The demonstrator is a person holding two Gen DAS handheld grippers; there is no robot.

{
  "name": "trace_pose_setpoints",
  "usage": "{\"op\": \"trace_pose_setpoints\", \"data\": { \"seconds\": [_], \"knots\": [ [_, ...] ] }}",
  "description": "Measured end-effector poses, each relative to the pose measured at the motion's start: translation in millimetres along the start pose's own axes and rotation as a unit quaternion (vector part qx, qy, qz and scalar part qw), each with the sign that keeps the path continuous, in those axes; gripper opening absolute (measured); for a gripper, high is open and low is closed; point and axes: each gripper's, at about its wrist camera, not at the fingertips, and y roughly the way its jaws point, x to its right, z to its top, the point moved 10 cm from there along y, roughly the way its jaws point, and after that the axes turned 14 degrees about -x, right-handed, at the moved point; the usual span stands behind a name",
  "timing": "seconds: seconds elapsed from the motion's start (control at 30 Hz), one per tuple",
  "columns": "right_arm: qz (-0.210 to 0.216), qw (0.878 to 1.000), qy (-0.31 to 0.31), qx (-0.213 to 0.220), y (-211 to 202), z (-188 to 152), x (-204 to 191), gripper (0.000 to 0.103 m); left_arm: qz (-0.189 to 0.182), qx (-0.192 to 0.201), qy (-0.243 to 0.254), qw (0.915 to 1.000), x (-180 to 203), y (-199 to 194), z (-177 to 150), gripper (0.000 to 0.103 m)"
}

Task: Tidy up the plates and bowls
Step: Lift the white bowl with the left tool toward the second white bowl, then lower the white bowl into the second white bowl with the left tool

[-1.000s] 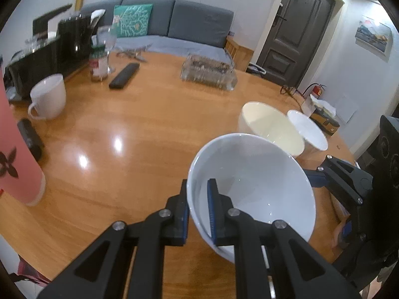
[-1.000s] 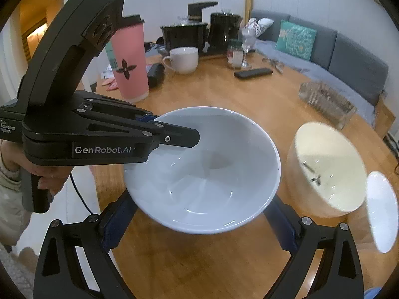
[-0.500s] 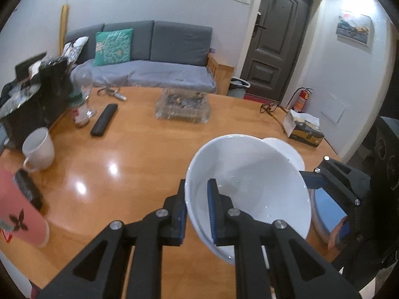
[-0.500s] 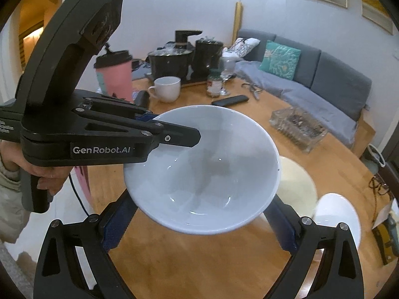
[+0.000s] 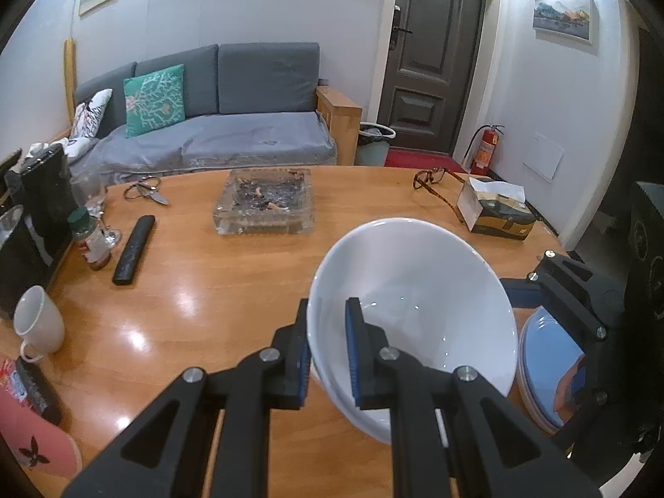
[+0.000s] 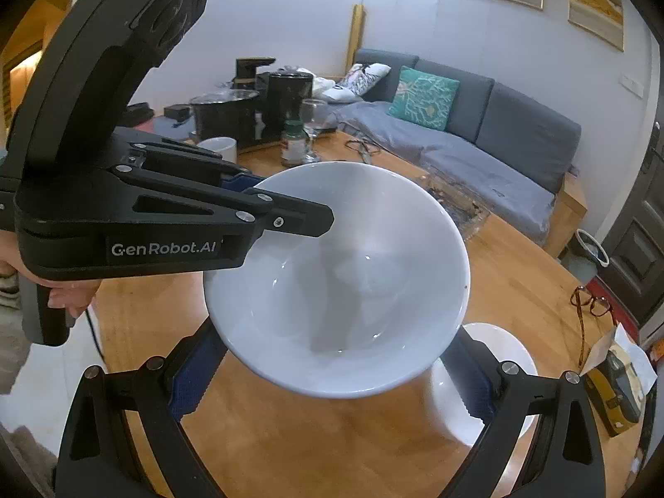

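Observation:
A white bowl (image 5: 415, 303) (image 6: 340, 274) hangs above the wooden table (image 5: 232, 290), held by both grippers. My left gripper (image 5: 328, 311) is shut on its near rim, one pad inside and one outside. In the right wrist view the left gripper (image 6: 290, 216) reaches in from the left, a hand on its grip. My right gripper (image 6: 332, 357) spans the bowl from below, its blue pads pressed on opposite outer walls. Below the bowl stands a smaller white dish (image 6: 498, 357). A stack of blue plates (image 5: 548, 373) lies at the right, partly hidden behind the right gripper's finger (image 5: 568, 290).
A glass ashtray (image 5: 263, 203), a black remote (image 5: 133, 249), a jar (image 5: 91, 240) and scissors (image 5: 145, 191) lie further back. A white mug (image 5: 39, 323) and pink tumbler (image 5: 33, 448) stand at the left. A tissue box (image 5: 498, 211) and glasses (image 5: 431, 176) sit far right.
Both grippers have lifted the white bowl and carried it rightwards across the table. The cream bowl has dropped out of view and the blue plates have appeared.

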Motion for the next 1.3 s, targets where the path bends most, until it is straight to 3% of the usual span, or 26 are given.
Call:
{"op": "trace_pose_setpoints", "data": {
  "seconds": [0.57,1.3],
  "knots": [
    [0.005,0.999,0.018,-0.047,49.3,-4.7,30.3,0.095,-0.007,-0.056,-0.010,0.9984,-7.9,59.7,10.0,0.011],
    [0.022,0.997,0.013,-0.073,66.1,-11.7,26.0,0.095,0.005,-0.078,-0.010,0.9969,-18.7,79.8,0.6,0.011]
  ]
}}
